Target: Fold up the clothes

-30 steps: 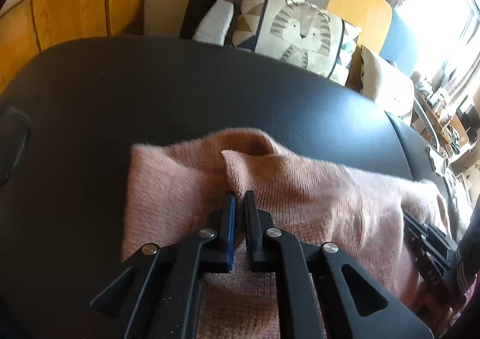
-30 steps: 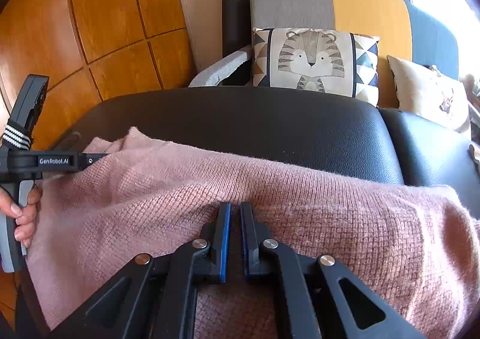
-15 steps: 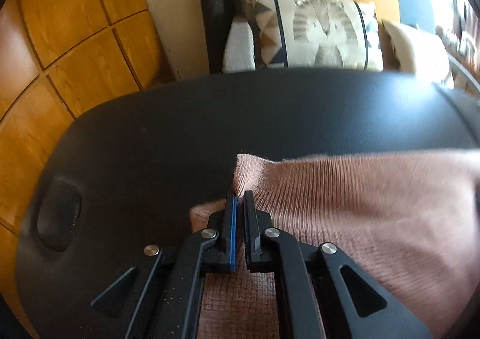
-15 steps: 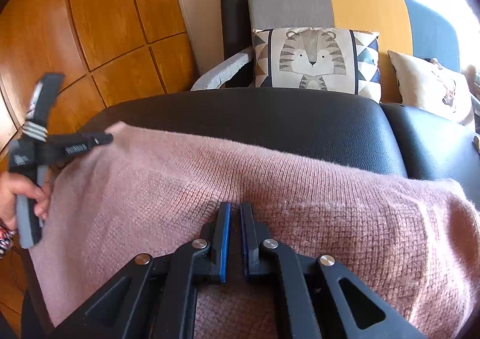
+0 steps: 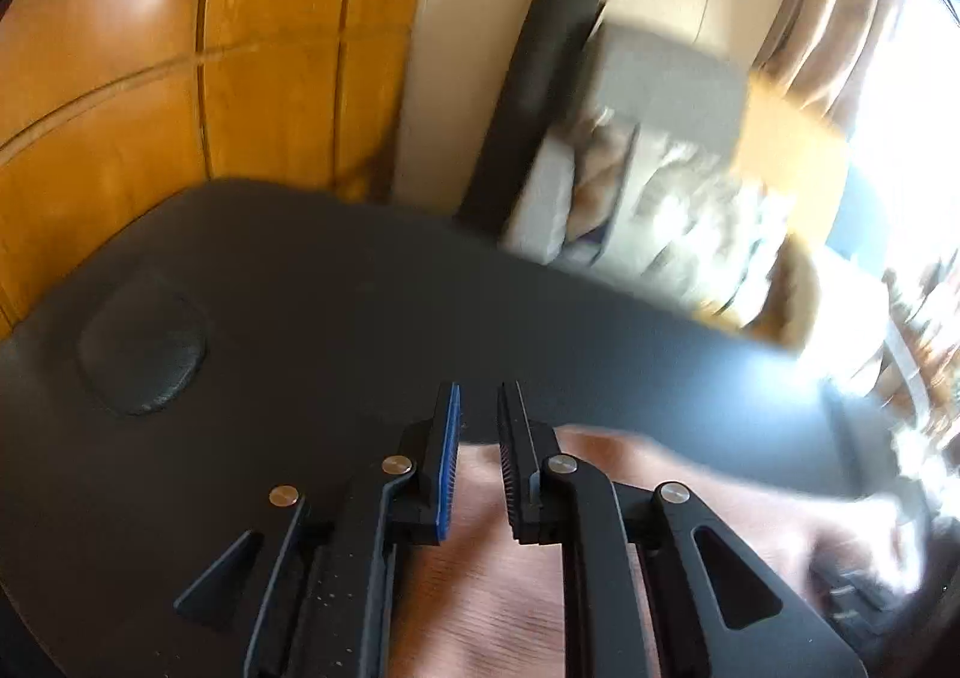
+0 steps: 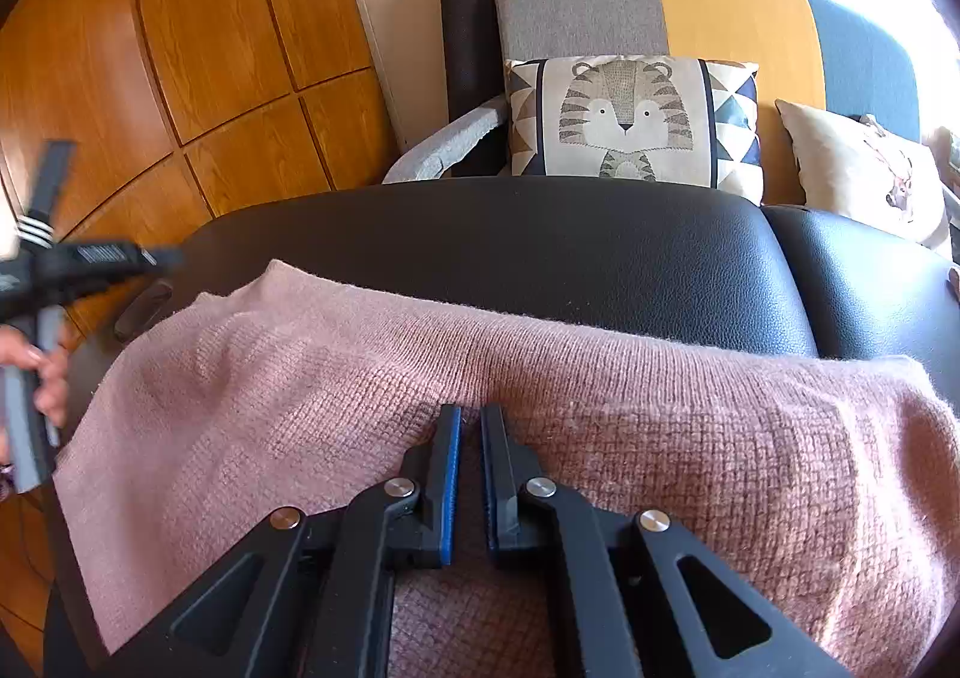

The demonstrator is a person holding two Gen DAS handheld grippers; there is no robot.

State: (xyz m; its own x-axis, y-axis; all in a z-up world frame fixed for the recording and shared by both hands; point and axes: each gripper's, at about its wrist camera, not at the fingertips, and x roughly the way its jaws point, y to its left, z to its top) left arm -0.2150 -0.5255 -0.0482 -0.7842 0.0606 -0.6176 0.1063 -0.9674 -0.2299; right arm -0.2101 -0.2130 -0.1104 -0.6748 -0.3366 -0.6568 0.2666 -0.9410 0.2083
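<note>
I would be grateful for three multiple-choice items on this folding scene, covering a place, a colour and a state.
1. Where does the sweater lie?
A. on the black padded bench
B. on the wooden floor
C. over the sofa back

2. What colour is the sweater?
A. green
B. dusty pink
C. white

3. How is the right gripper?
A. wide open
B. out of view
C. shut on the sweater

Answers: 1 A, black padding shows around the knit; 2 B, pink in both views; 3 C, its fingers pinch the fabric.

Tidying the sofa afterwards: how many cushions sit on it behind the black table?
2: a tiger-print cushion against the grey-and-yellow sofa back, and a cream cushion to its right. More may lie beyond the frame's right edge.
</note>
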